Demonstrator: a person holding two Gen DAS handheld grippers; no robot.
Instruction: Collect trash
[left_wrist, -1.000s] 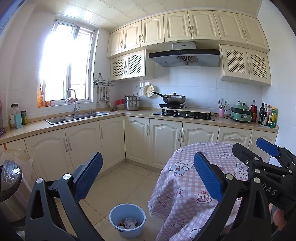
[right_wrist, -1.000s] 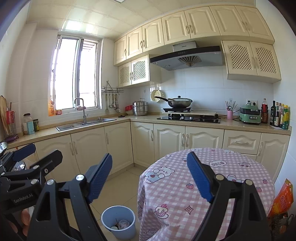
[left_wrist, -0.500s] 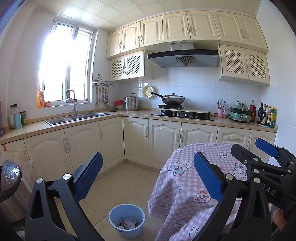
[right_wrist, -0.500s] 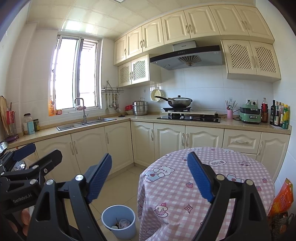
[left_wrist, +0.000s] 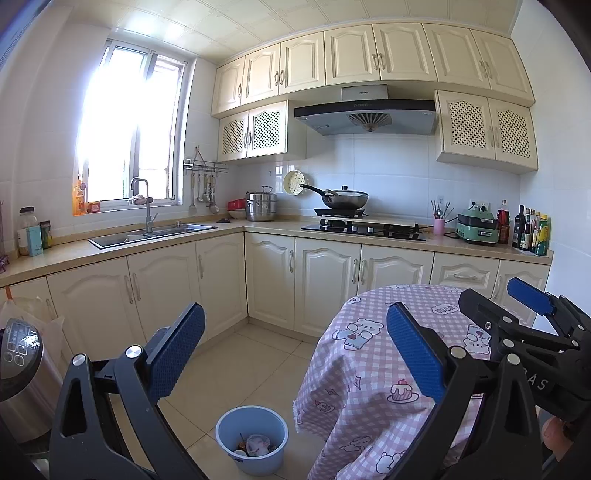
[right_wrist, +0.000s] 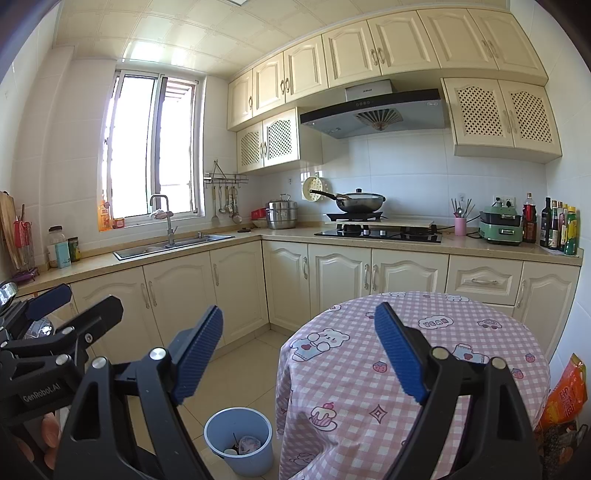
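Plainly, both tools are held level and idle, side by side, facing the kitchen from well back, probably so the person can survey the floor before moving. The left gripper (left_wrist: 295, 343) has its jaws spread wide with nothing between them; the right gripper (right_wrist: 299, 343) is likewise spread and empty. Each shows black angular arms, silver pivot bolts and blue ribbed pads (right_wrist: 199, 350) that look rubbery and made to bite soft or slippery litter.

The task's thing, a small blue bin (left_wrist: 252, 439), stands on the tiled floor at about six o'clock in the left view, just beside the hanging edge of the tablecloth (left_wrist: 369, 369). It is a round, smooth-walled plastic pail, open at the top, likely parked by the table for easy drops. Some trash (left_wrist: 256, 445) already lies in its bottom: a pale crumpled wrapper and darker scraps, too small to name.

The cloth is pink gingham printed with bears and cakes, draped over a round table at about four o'clock. An orange crinkly snack bag (right_wrist: 565, 391) sits low at four o'clock in the right view; whether it counts as litter I cannot tell.
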